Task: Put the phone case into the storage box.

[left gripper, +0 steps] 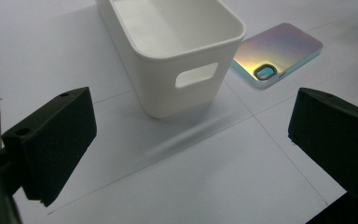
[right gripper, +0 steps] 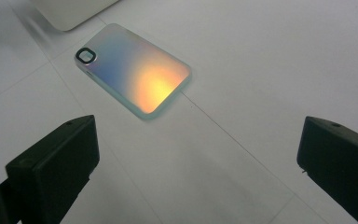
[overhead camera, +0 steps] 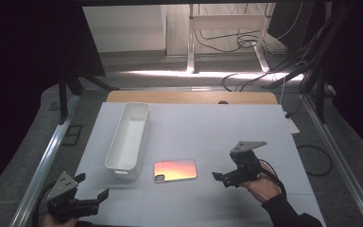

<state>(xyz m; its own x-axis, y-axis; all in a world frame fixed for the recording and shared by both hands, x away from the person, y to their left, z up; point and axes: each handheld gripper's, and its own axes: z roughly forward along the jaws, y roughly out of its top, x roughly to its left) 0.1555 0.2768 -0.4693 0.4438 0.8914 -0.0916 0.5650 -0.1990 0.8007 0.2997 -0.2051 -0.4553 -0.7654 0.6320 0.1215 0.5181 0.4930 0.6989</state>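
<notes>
A phone case (overhead camera: 175, 170) with an iridescent orange-pink back lies flat on the white table, just right of the near end of a long white bin (overhead camera: 121, 163). My left gripper (overhead camera: 93, 185) is at the near left corner, open and holding nothing. In the left gripper view its jaws (left gripper: 191, 135) stand wide apart, facing the bin's handle end (left gripper: 186, 88), with the phone case (left gripper: 279, 51) beyond. My right gripper (overhead camera: 220, 178) hovers right of the case, open and apart from it. From the right gripper (right gripper: 196, 154), the phone case (right gripper: 135, 70) lies ahead, camera hole toward the bin (right gripper: 70, 11).
The table (overhead camera: 246, 127) is covered with white sheets; bare wood (overhead camera: 191, 97) shows at its far edge. Metal rails (overhead camera: 47, 156) run along both sides. Cables (overhead camera: 246, 42) and desk legs lie on the floor beyond.
</notes>
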